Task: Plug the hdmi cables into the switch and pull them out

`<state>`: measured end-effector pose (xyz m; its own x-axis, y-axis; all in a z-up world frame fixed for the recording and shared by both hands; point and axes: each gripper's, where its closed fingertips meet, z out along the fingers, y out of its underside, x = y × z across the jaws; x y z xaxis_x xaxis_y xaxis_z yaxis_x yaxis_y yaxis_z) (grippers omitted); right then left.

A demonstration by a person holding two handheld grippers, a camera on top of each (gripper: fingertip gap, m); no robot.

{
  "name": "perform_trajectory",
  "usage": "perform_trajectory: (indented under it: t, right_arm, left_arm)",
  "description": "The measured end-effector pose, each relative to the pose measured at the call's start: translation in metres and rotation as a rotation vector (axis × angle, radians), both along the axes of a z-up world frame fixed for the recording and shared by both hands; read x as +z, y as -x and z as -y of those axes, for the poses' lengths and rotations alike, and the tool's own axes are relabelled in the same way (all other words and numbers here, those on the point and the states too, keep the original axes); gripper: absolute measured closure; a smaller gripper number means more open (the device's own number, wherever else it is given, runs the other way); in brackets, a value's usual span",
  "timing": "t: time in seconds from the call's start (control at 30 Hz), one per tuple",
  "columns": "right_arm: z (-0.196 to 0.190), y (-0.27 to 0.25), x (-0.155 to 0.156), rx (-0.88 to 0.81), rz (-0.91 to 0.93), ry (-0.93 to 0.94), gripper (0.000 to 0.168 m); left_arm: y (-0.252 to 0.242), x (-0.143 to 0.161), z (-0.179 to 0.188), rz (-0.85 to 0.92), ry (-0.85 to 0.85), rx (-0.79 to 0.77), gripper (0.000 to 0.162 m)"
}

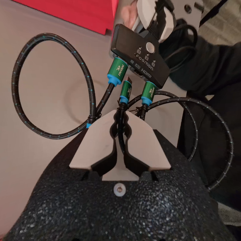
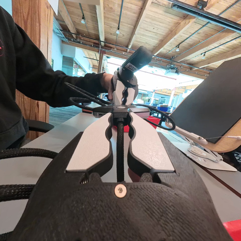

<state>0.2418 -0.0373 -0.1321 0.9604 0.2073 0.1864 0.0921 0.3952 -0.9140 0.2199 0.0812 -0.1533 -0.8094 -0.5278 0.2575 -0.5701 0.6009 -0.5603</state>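
Observation:
The black HDMI switch is held off the pale table. My right gripper is shut on the switch's own black cable, right behind the box. My left gripper is shut on the braided cable of the middle green plug. That plug's metal tip sits just outside the empty middle port. The left green plug and the right green plug sit in their ports. The left gripper also shows in the right wrist view, beyond the switch.
Braided cable loops hang left and right of the switch. A red box lies at the far table edge. A dark panel on a wooden stand stands at the right. A person's dark sleeve and a chair are at the left.

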Motion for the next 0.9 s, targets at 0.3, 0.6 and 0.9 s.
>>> perform_trajectory:
  t: [0.3, 0.6, 0.9]
  right_arm:
    - [0.006, -0.003, 0.006, -0.011, -0.014, -0.053, 0.147]
    - [0.006, -0.009, 0.000, -0.058, 0.015, -0.009, 0.147]
    - [0.001, -0.006, -0.010, -0.022, 0.008, 0.032, 0.147]
  left_arm:
    - [-0.007, 0.019, 0.012, 0.011, 0.273, 0.155, 0.156]
    - [-0.015, 0.004, -0.006, 0.060, 0.266, 0.268, 0.157]
    - [-0.009, -0.016, -0.001, -0.149, 0.521, 0.325, 0.157]
